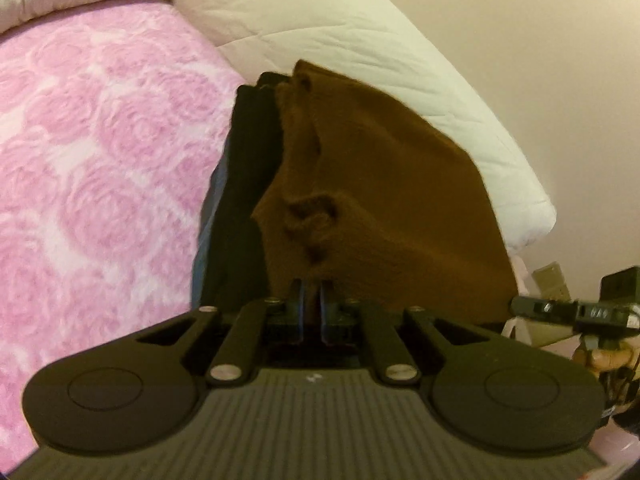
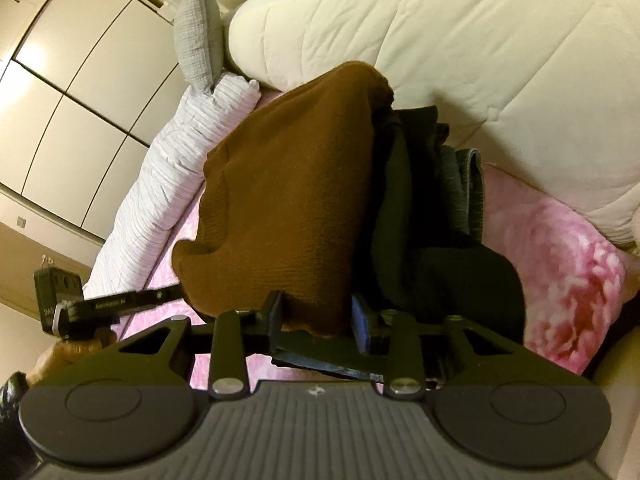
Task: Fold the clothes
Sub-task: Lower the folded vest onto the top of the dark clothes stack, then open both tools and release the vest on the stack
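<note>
A bed covered by a pink rose-patterned blanket (image 1: 92, 152) fills most of the left wrist view, and a cream quilted duvet (image 2: 460, 52) lies bunched along its far side, beside a pale ribbed pillow (image 2: 176, 176) and a small grey cushion (image 2: 200, 36) standing on edge. White wardrobe doors (image 2: 76, 64) close off the room behind the pillow. On the blanket sits a stack of clothes: a brown knitted garment (image 1: 384, 208) lies against a black garment (image 2: 404, 208), and folded blue denim (image 2: 464, 188) shows just beyond the black one, toward the duvet. The brown garment's lower edge reaches both tools. The left claw (image 1: 311, 304) has its two fingers drawn almost together, with a slim gap between them, pinching the brown knit at its hem. The right claw (image 2: 316, 316) stands noticeably wider, its fingers on either side of a thick bunch of the brown fabric, which fills the space between them; its blue pad (image 2: 362, 324) shows on the right finger. Each view catches the other tool's camera block at its edge.
</note>
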Available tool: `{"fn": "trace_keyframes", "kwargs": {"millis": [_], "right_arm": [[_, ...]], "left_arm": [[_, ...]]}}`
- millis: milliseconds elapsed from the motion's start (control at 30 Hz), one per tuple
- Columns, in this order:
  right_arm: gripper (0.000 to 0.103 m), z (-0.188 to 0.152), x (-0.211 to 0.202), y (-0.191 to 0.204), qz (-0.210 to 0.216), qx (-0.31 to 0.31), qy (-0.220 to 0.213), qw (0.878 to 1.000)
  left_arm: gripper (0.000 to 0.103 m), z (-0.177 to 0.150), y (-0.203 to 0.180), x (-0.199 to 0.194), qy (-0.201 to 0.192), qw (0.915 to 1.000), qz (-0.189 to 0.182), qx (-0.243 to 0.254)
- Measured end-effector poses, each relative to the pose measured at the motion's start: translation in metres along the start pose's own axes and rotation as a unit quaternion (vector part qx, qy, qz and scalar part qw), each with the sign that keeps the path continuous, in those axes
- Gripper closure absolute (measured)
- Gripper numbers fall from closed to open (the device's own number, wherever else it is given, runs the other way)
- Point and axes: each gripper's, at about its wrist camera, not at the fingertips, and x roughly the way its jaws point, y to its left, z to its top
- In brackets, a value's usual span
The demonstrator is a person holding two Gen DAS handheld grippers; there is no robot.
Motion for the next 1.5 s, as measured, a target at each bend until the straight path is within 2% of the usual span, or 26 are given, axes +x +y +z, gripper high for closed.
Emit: {"fn": "trace_keyframes", "kwargs": {"millis": [67,133,200,267,400,467,500,600,633,700,767,833,867,933,967,1000,1100,1200,1267,1333,1433,1467,1500], "right_arm": [[0.061,0.001,-0.005,-0.001,0.001,0.004,-0.004,1.0],[0.061,0.006,-0.013,0.0,0.003,0.008,-0.02,1.0],[0.06,0.014,-0.017,-0.001,0.002,0.01,-0.035,0.999],[0.054,0.025,-0.018,-0.004,0.0,0.01,-0.049,0.999],[0.049,0.065,0.002,-0.01,-0.004,-0.004,-0.07,0.998],[0.045,0.087,0.018,-0.012,-0.008,-0.015,-0.076,0.997],[0.039,0.099,0.027,-0.012,-0.011,-0.02,-0.077,0.997],[0.038,0.127,0.056,-0.012,-0.018,-0.034,-0.07,0.997],[0.04,0.134,0.065,-0.012,-0.019,-0.037,-0.066,0.997],[0.073,0.143,0.077,-0.013,-0.027,-0.041,-0.06,0.997],[0.079,0.152,0.087,-0.013,-0.034,-0.045,-0.056,0.997],[0.079,0.153,0.088,-0.017,-0.035,-0.052,-0.058,0.996],[0.079,0.151,0.091,-0.022,-0.034,-0.051,-0.05,0.997],[0.072,0.148,0.096,-0.031,-0.036,-0.045,-0.033,0.998],[0.059,0.145,0.091,-0.03,-0.043,-0.051,-0.043,0.997],[0.054,0.142,0.085,-0.028,-0.048,-0.057,-0.053,0.996],[0.056,0.126,0.053,-0.007,-0.048,-0.099,-0.086,0.99],[0.056,0.091,0.022,0.021,-0.032,-0.164,-0.097,0.981],[0.056,0.063,0.01,0.035,-0.011,-0.187,-0.088,0.978],[0.056,0.038,0.002,0.045,-0.011,-0.21,-0.081,0.974],[0.056,0.003,0.008,0.051,-0.038,-0.246,-0.055,0.967],[0.055,-0.004,0.014,0.05,-0.051,-0.246,-0.045,0.967],[0.055,-0.011,0.019,0.048,-0.064,-0.246,-0.037,0.966]], "left_arm": [[0.096,-0.003,0.001,-0.013,-0.006,1.0,0.007,0.005],[0.096,-0.007,0.001,-0.025,-0.011,0.9998,0.014,0.009],[0.096,-0.004,0.002,-0.041,-0.036,0.9992,0.018,0.004],[0.095,0.006,0.001,-0.048,-0.057,0.9981,0.023,0.005],[0.088,0.031,-0.015,-0.038,-0.065,0.9972,0.014,0.032],[0.085,0.047,-0.027,-0.022,-0.064,0.9963,0.006,0.057],[0.084,0.053,-0.032,-0.013,-0.061,0.9959,0.004,0.066],[0.082,0.073,-0.036,0.017,-0.05,0.9955,-0.002,0.081],[0.082,0.078,-0.036,0.029,-0.042,0.9958,0.002,0.081],[0.082,0.084,-0.034,0.048,-0.025,0.9962,0.013,0.083],[0.083,0.083,-0.031,0.063,-0.005,0.9953,0.039,0.088],[0.083,0.08,-0.027,0.069,-0.002,0.9952,0.041,0.089],[0.083,0.077,-0.026,0.067,-0.003,0.9956,0.04,0.085],[0.083,0.075,-0.024,0.061,-0.01,0.9963,0.037,0.078],[0.082,0.075,-0.024,0.056,-0.015,0.9966,0.035,0.073],[0.082,0.075,-0.026,0.049,-0.02,0.9963,0.037,0.075],[0.081,0.063,-0.039,0.019,-0.041,0.9929,0.048,0.101],[0.078,0.042,-0.054,-0.01,-0.061,0.989,0.048,0.126],[0.077,0.026,-0.058,-0.017,-0.065,0.9871,0.053,0.137],[0.077,0.016,-0.059,-0.016,-0.062,0.9865,0.057,0.141],[0.075,0.009,-0.054,-0.003,-0.046,0.9875,0.061,0.138],[0.068,0.007,-0.052,0.002,-0.041,0.9877,0.063,0.137],[0.066,0.005,-0.05,0.006,-0.036,0.988,0.064,0.136]]}}
